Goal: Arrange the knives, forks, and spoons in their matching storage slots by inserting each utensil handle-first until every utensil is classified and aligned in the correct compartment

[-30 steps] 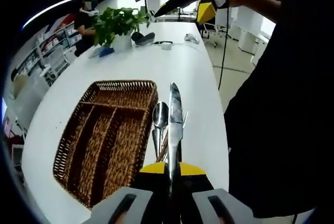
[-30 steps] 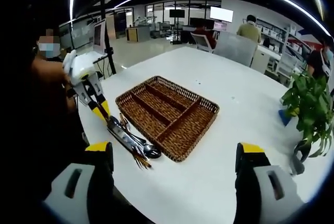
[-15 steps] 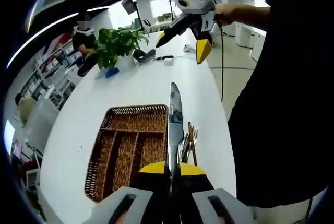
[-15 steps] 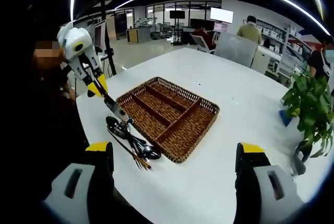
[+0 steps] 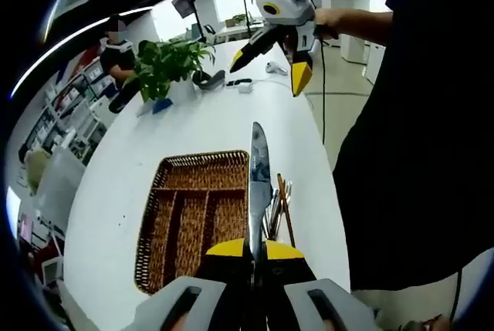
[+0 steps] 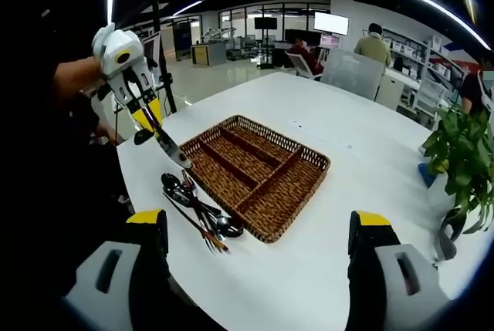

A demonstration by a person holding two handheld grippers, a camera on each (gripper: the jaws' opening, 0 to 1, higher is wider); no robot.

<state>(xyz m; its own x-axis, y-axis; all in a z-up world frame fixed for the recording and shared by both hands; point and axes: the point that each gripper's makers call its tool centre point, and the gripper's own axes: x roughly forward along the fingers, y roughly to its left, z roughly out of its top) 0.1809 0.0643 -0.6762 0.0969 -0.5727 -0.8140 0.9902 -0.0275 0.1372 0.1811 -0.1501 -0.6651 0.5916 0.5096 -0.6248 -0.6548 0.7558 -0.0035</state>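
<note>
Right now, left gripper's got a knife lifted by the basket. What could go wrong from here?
The left gripper pinches the knife at one end, blade out: it may swing or slip. The wicker tray has narrow slots, so the knife could catch a divider. The utensil pile lies against the tray's edge and could get knocked.

Knife [image 5: 259,180]: steel, clamped by its handle in the left gripper [image 5: 252,250], blade pointing forward, lifted off the table [image 6: 363,169].

Wicker tray [image 6: 258,170]: brown, rectangular, divided into long slots plus a cross slot, all empty; near the table's edge.

Remaining utensils [image 6: 197,214]: spoons and wood-handled pieces, a loose heap just beside the tray, at the table's edge.
</note>
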